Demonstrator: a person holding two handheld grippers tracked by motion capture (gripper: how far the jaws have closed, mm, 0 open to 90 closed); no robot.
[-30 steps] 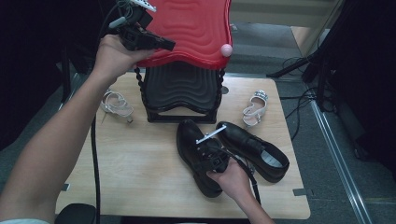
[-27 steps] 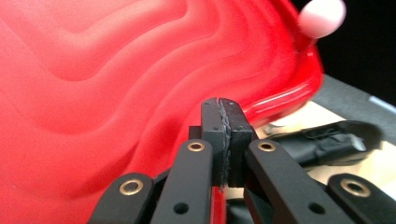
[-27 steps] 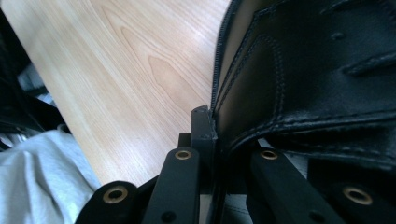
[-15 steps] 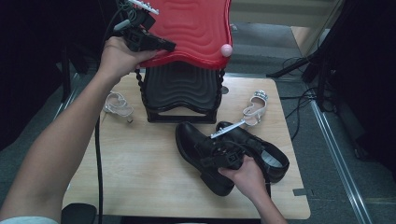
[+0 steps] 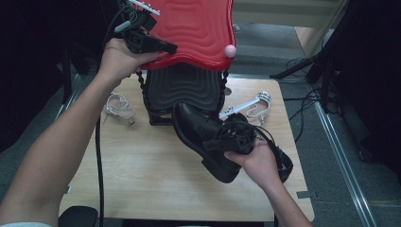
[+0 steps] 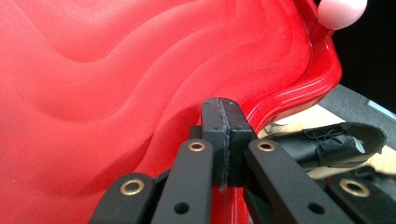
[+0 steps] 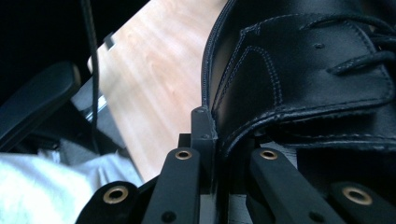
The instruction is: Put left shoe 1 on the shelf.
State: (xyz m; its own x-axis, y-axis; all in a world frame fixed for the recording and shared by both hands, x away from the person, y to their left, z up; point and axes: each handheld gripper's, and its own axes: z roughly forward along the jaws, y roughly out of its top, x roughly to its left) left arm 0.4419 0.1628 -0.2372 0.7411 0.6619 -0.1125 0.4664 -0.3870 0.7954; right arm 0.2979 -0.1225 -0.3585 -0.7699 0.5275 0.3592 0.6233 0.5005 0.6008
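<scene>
A red wavy lid (image 5: pixel 198 28) with a pink knob (image 5: pixel 230 50) stands raised over a black ribbed box (image 5: pixel 184 90). My left gripper (image 5: pixel 166 47) is shut on the lid's front left edge; in the left gripper view the jaws (image 6: pixel 223 140) pinch the red rim (image 6: pixel 116 84). Tilted above the table in front of the box hangs a black lace-up shoe (image 5: pixel 201 135), with my right gripper (image 5: pixel 215 141) shut on its collar. Close up, the right gripper (image 7: pixel 211 135) clamps the shoe's leather edge (image 7: pixel 303 70). A second black shoe (image 5: pixel 283 165) lies under the right hand.
One white sandal (image 5: pixel 118 106) lies left of the box and another (image 5: pixel 257 106) to its right. The wooden table (image 5: pixel 142 175) has bare room at front left. A cable (image 5: pixel 99 156) hangs from the left gripper. Dark stands and cables sit off the right edge.
My right gripper has lifted the black shoe off the table and carried it up and back toward the box. The left gripper still holds the red lid raised.
</scene>
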